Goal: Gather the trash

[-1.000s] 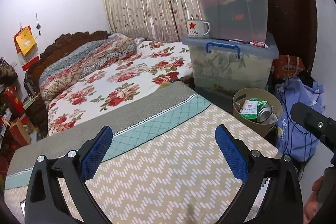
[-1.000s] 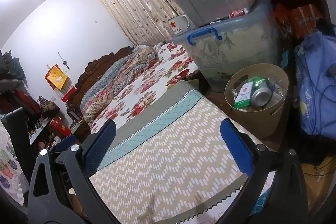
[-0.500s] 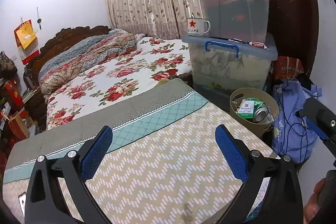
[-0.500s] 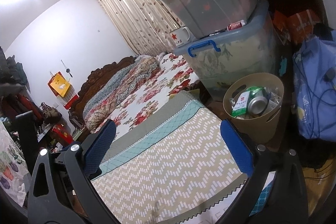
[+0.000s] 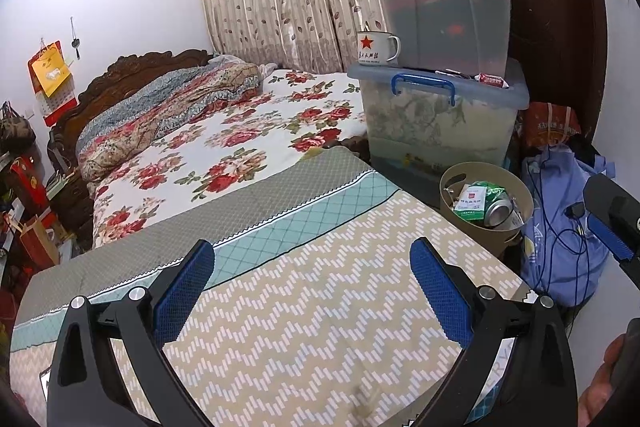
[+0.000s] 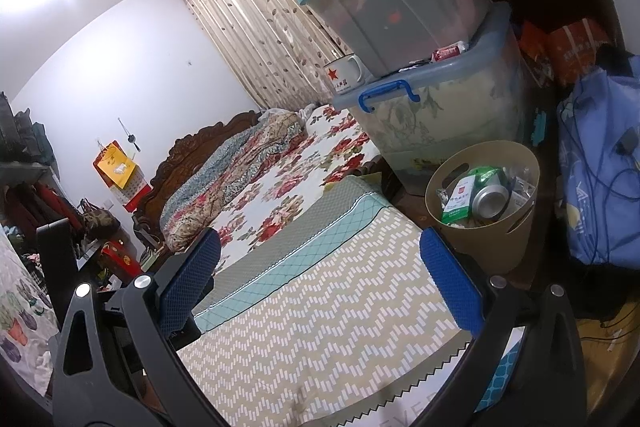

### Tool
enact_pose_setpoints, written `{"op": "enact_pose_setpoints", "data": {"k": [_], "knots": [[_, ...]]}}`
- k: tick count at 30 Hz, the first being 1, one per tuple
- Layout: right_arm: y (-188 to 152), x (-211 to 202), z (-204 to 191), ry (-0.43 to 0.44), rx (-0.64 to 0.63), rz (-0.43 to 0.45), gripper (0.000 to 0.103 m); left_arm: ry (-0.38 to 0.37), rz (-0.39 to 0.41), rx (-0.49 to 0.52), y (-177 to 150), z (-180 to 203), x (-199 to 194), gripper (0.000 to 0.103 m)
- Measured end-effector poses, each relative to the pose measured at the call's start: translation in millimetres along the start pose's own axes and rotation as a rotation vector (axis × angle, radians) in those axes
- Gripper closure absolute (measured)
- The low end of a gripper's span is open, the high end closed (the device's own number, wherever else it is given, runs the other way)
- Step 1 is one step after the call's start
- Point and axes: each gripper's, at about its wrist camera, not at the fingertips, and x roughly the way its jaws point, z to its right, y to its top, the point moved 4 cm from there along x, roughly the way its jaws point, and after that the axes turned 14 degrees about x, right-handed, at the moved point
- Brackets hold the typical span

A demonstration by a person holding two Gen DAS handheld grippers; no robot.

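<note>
A beige waste bin (image 5: 454,195) (image 6: 452,231) stands on the floor beside the bed's foot, below stacked storage boxes. Inside lie a green and white carton (image 5: 471,202) (image 6: 456,201), a crushed silver can (image 5: 498,213) (image 6: 490,201) and clear wrappers. My left gripper (image 5: 312,259) hovers open over the zigzag-patterned mat (image 5: 304,331), nothing between its blue pads. My right gripper (image 6: 320,247) is open too, above the same mat (image 6: 320,327), with the bin just beyond its right finger. The right gripper's finger (image 5: 610,231) shows at the left wrist view's right edge.
Stacked plastic storage boxes (image 5: 440,107) (image 6: 436,99) carry an enamel mug with a red star (image 5: 374,47) (image 6: 346,73). A floral bed (image 5: 224,143) with a folded quilt (image 5: 168,107) fills the left. A blue bag with cables (image 5: 560,227) (image 6: 596,167) sits right of the bin.
Both grippers have drawn back and upward from the bin, which now looks smaller and farther off. Both stay open and hold nothing.
</note>
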Motion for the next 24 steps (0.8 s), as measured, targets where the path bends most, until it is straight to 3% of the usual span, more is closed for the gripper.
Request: {"op": "enact_pose_setpoints", "data": {"k": [24], "knots": [[-8,1,-2,0.0,-0.007,-0.014,0.004,-0.013,-0.033,-0.014,-14,-5,5,0.009]]}}
